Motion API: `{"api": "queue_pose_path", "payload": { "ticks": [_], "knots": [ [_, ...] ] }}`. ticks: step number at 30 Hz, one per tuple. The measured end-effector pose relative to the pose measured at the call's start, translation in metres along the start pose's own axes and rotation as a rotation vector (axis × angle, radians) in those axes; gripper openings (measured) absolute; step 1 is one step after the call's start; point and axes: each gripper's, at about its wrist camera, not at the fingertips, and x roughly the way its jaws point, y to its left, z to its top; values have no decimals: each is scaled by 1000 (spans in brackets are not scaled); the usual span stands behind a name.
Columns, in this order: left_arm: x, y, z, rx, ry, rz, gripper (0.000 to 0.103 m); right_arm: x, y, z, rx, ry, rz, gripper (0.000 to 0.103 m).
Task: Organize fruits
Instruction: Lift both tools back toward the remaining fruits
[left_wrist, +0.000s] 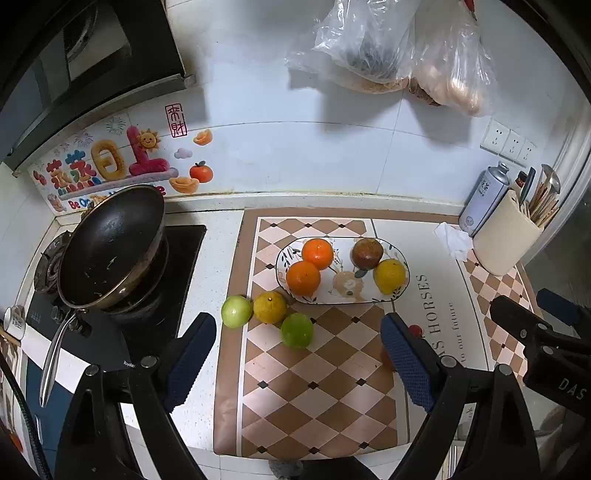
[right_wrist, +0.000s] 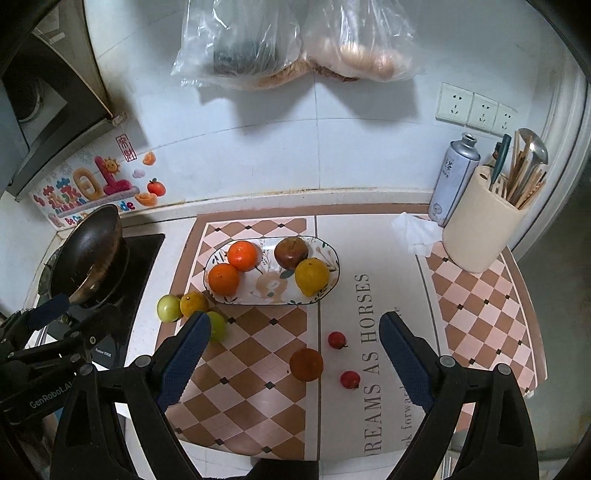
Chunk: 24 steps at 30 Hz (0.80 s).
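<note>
An oval patterned plate (left_wrist: 343, 295) (right_wrist: 243, 297) on the checkered mat holds two oranges (left_wrist: 314, 266), a dark brown-red fruit (left_wrist: 366, 253) and a yellow fruit (left_wrist: 389, 275). Left of the plate lie two green fruits (left_wrist: 236, 311) (left_wrist: 296, 329) and a yellow-green citrus (left_wrist: 269, 306). In the right wrist view an orange (right_wrist: 306, 364) and two small red fruits (right_wrist: 337, 339) (right_wrist: 350, 379) lie on the mat between the fingers. My left gripper (left_wrist: 299, 354) is open and empty, near the green fruits. My right gripper (right_wrist: 291, 354) is open and empty above the loose orange.
A black wok (left_wrist: 110, 247) sits on the stove at the left. A cream utensil holder (right_wrist: 484, 229), a spray can (right_wrist: 452, 181) and a crumpled tissue (right_wrist: 415, 232) stand at the back right. Plastic bags (right_wrist: 295, 40) hang on the wall above.
</note>
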Motion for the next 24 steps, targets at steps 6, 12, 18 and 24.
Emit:
{"api": "queue_pose_path", "payload": {
  "ticks": [6, 12, 18, 24],
  "knots": [
    [2, 2, 0, -9, 4, 18, 91, -4, -2, -1, 24, -10, 14, 95],
    [24, 18, 3, -36, 26, 103, 91, 24, -13, -2, 70, 32, 18, 95],
    [76, 55, -5, -86, 130, 224, 101, 110, -32, -22, 108, 213, 14, 95],
    [139, 79, -21, -130, 284, 266, 101, 216, -36, -61, 115, 424, 29, 95]
  ]
}}
